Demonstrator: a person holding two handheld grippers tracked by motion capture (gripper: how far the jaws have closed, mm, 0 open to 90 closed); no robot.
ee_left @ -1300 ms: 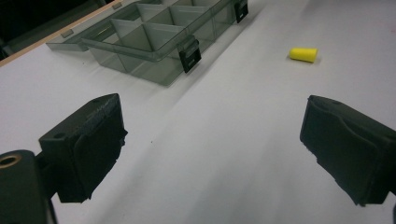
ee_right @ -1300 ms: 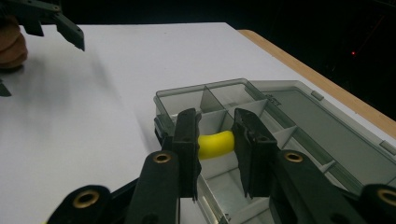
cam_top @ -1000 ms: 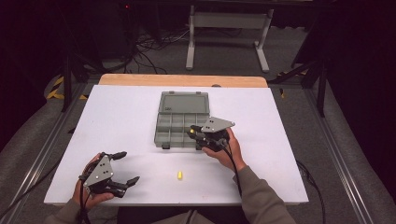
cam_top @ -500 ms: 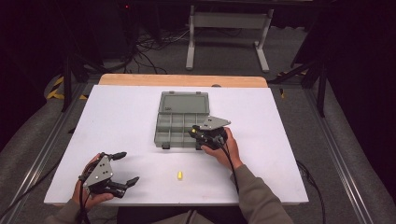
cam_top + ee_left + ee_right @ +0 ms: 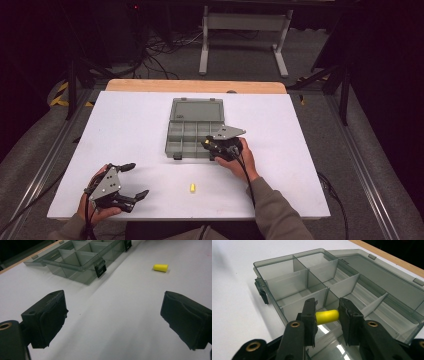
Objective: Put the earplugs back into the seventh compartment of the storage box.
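Left tongs (image 5: 131,181): held low at the near left corner of the white desk (image 5: 125,125), jaws spread wide with nothing between them, seen resting idle in the high view.

Loose plug: a small yellow foam earplug (image 5: 192,188) lies bare on the desk near the front edge, between the two hands and well apart from both; from the left gripper view it sits ahead and to the right (image 5: 160,267).

Right tongs (image 5: 327,315): narrowed on a second yellow foam earplug (image 5: 326,316), gripped end to end across the jaws, hovering just over the near right corner of the box; the pads touch both ends.

Box: a smoky grey see-through plastic organiser box (image 5: 192,131), lid (image 5: 196,110) folded flat open behind it, dividers forming compartments that look empty.

Progress: judged as partway. One plug is carried to the box but not yet let go; the compartment below the jaws appears the likely target.

Left to do: release this plug, then fetch the one on the desk.
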